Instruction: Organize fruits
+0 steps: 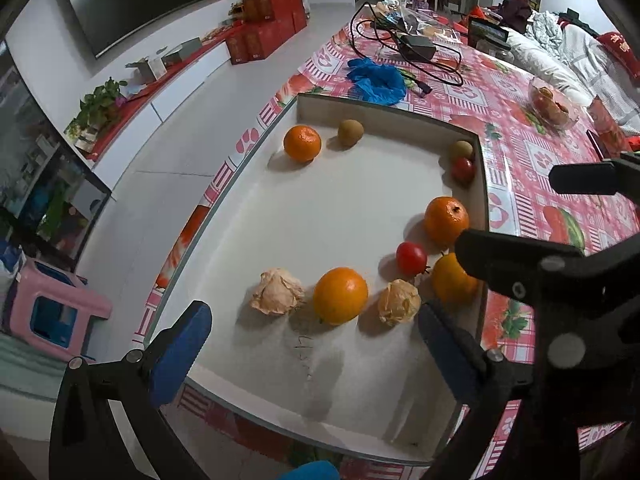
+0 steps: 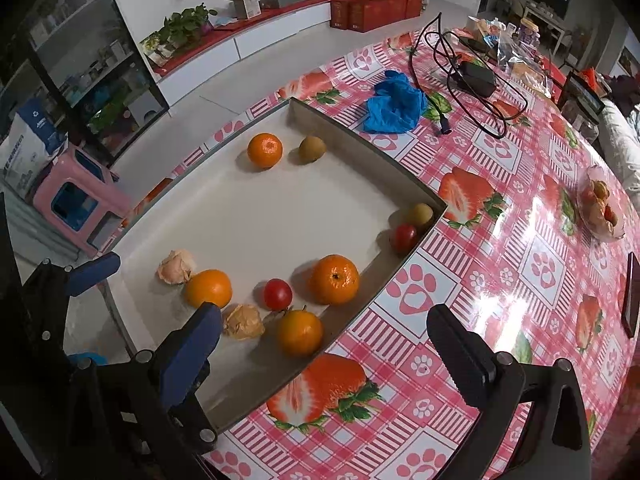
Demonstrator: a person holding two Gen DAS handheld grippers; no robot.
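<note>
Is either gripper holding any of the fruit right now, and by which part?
Nothing is held. The left gripper and right gripper both hang open over the tray.

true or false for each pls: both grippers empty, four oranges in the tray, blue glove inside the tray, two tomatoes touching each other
1. Both hand-held grippers, left and right, are empty. True: both open, holding nothing.
2. Four oranges sit in the tray. True.
3. The blue glove lies inside the tray. False: it lies on the tablecloth beyond the tray wall.
4. The two tomatoes touch. False: one is near the front oranges, the other in the corner.
</note>
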